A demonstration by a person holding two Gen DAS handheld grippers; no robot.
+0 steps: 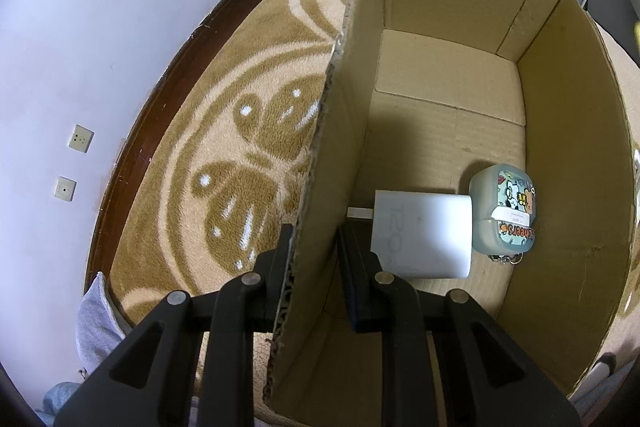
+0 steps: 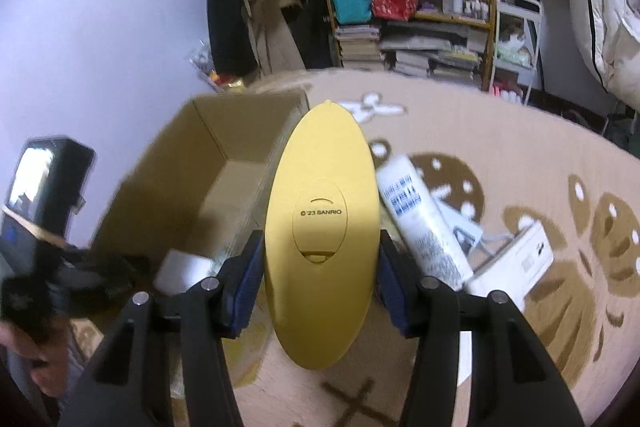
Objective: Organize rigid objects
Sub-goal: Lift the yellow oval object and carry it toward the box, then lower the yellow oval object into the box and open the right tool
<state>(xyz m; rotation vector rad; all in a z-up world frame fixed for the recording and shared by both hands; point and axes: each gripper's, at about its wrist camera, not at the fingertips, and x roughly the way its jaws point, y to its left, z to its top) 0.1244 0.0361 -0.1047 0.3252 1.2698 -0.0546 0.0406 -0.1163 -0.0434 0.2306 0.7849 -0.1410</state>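
Beige carpet [image 2: 460, 131] with brown swirls carries an open cardboard box [image 1: 452, 7], with cluttered shelves [image 2: 420, 7] behind. Clamped between the right tool [image 2: 320, 267] pads is a yellow oval Sanrio item [image 2: 322, 227], its long axis running forward along the fingers; the box lies ahead and to its left, so the drop likely needs a leftward swing over the rim. Across that box's near wall sits the left tool [image 1: 314, 255], one finger outside, one inside, seemingly pinching it steady. Inside lie a white block [image 1: 420, 231] touching a cartoon-printed case [image 1: 504, 215]. A white tube [image 2: 420, 223] and white carton [image 2: 516, 263] wait on the carpet, partly hidden; motion blur smears the left edge.
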